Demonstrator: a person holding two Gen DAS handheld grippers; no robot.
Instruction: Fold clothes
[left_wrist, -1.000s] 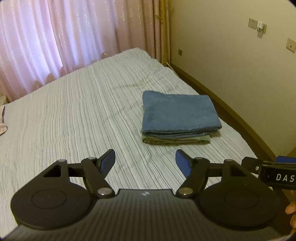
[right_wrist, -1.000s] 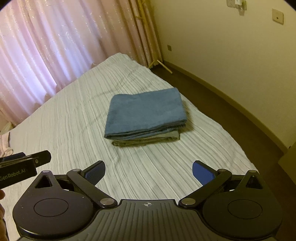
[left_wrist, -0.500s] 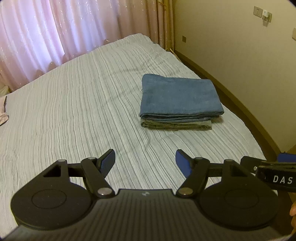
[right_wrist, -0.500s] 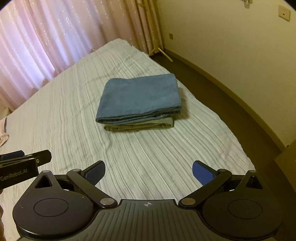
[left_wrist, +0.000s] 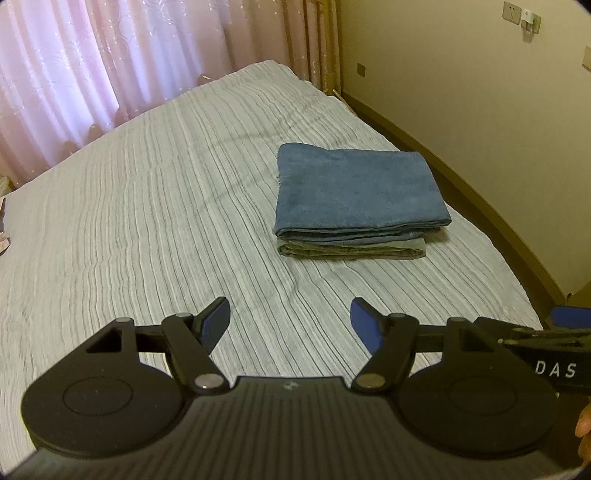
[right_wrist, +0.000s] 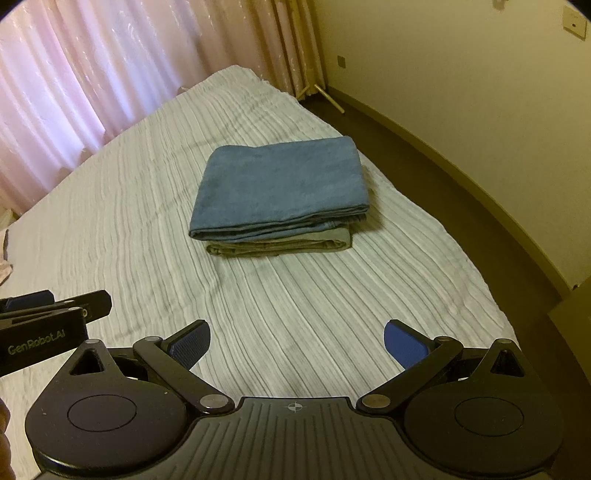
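From the left wrist camera, the left gripper hangs with its jaws wide apart and nothing between them. Compared with a second ago it has dipped toward the bed, so the folded blue cloth now sits higher in view and the wall sockets have slid to the top edge. That cloth rests on a folded olive cloth, well ahead of the fingers.

From the right wrist camera, the right gripper is likewise spread wide and empty, and it too has tilted down. The blue cloth and olive cloth lie stacked and untouched. Both pieces look folded already, so this reads as lowering away from a finished stack.
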